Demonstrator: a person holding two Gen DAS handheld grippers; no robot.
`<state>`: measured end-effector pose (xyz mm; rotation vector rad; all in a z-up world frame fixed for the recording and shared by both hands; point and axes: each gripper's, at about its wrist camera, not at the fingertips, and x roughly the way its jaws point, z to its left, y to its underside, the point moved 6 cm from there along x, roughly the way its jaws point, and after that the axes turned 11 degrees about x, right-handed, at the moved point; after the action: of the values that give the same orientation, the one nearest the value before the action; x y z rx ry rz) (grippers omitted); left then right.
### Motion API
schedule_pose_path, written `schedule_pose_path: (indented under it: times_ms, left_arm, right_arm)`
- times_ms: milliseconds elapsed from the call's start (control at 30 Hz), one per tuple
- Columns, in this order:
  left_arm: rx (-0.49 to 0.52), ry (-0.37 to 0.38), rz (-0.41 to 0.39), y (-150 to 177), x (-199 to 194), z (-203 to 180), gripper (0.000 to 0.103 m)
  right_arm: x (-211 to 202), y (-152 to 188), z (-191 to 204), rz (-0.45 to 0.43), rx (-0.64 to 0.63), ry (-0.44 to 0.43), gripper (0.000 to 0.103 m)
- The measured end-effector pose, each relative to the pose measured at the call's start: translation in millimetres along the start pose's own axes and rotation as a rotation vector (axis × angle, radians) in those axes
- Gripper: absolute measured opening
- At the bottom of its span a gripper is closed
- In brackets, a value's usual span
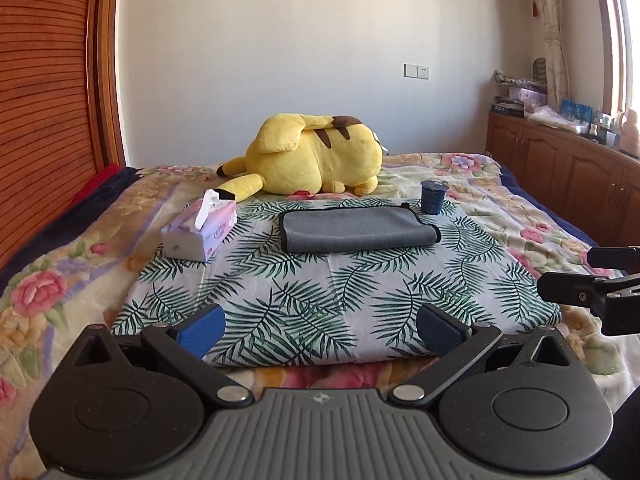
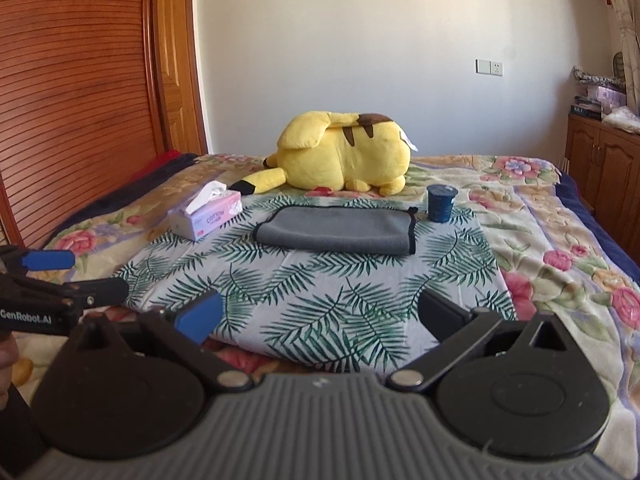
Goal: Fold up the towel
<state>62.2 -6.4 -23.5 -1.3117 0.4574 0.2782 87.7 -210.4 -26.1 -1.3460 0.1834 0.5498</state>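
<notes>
Holding both grippers low over the near edge of the bed [image 1: 60,240], I look along them at a leaf-print cloth [image 1: 320,292] spread over the flowered blanket. My left gripper [image 1: 320,330] is wide open with nothing between its 2 blue pads [image 1: 202,330]. My right gripper [image 2: 320,316] is spread just as wide and is empty too. In the left wrist view, the right gripper pokes in at the right edge; in the right wrist view, the left one shows at the left edge, beside a bit of my hand [image 2: 8,354].

The towel [image 1: 358,229] is grey with a dark border. It lies flat toward the far side of the leaf-print cloth, roughly centred, folded over into a wide band with its rounded fold facing me. Both grippers are well apart from it, on the near side.

Left of the towel sits a pink and white tissue box [image 1: 200,230] with 1 tissue sticking up from its top. At the far right, just beside the towel's far right corner, a small dark blue cup [image 1: 432,197] stands upright. Beyond the towel, a yellow plush toy [image 1: 316,156] lies on the blanket. A wooden slatted door [image 1: 44,100] fills the left side, and wooden cabinets [image 1: 560,160] run along the right wall.
</notes>
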Motion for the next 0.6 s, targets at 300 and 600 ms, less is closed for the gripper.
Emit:
schedule_pose_path:
  times_ms: [300,600]
  left_arm:
    - [0.035,-0.018,-0.024,5.8,2.2,-7.4,0.087]
    - [0.045,-0.048,-0.049,6.7,1.7,-5.5,0.087]
  right_arm:
    - [4.0,10.4,-0.3,0.005,-0.022,0.019,0.103]
    - [4.3,10.8,-8.2,-0.019,0.008,0.038,0.103]
